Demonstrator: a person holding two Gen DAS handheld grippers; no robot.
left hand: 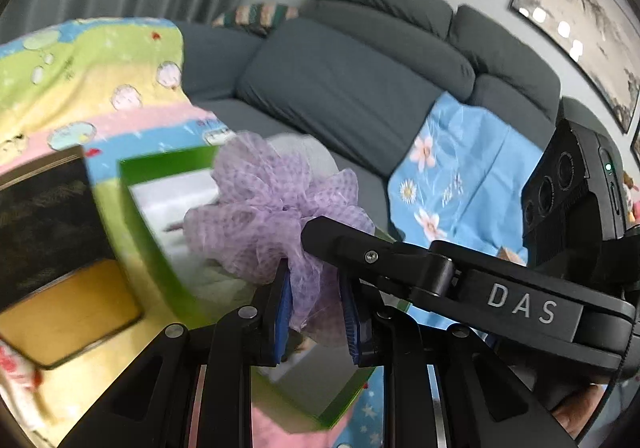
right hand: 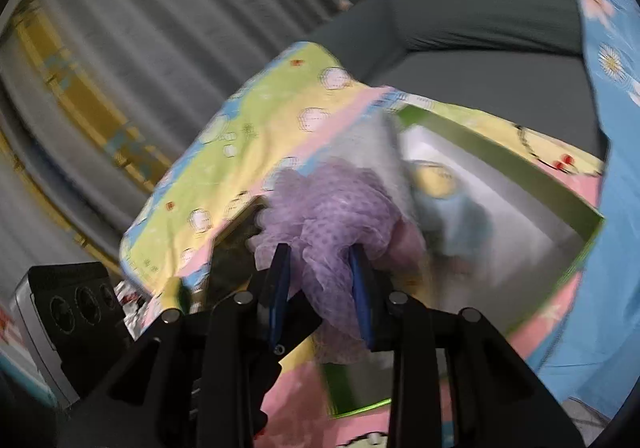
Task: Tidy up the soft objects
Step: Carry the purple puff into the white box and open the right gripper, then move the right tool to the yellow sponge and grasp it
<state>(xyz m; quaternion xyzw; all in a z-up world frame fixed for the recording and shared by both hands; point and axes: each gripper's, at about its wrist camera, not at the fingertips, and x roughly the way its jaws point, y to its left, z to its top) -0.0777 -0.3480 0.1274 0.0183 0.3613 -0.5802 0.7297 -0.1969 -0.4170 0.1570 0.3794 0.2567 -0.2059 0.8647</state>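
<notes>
A purple mesh bath pouf (left hand: 272, 216) is held in the air by both grippers at once. In the left wrist view, the left gripper (left hand: 316, 312) is seen with its jaws drawn close together, a gathered fold of the purple mesh pinched between the blue pads (left hand: 283, 312). The right gripper's black body, marked DAS, is seen crossing in from the right of that view, its tip lying against the pouf.

In the right wrist view, the right gripper (right hand: 320, 296) is seen with its jaws only narrowly parted, and a bunch of the mesh (right hand: 328, 224) is clamped between them. The left gripper's body is seen at the lower left of that view.

The pouf is held above a green-walled box (left hand: 148, 216) with a pale inside, in which blurred soft items of yellow, pale blue and pink (right hand: 444, 208) are seen. The box is set on a bright patterned cloth (left hand: 92, 68) of green, yellow, pink and blue bands. A dark box with a yellow panel (left hand: 60, 248) lies on the cloth beside the green one. Behind, a grey sofa (left hand: 360, 80) is seen, with a blue floral cloth (left hand: 460, 168) draped over its seat. Much of the right wrist view is blurred.
</notes>
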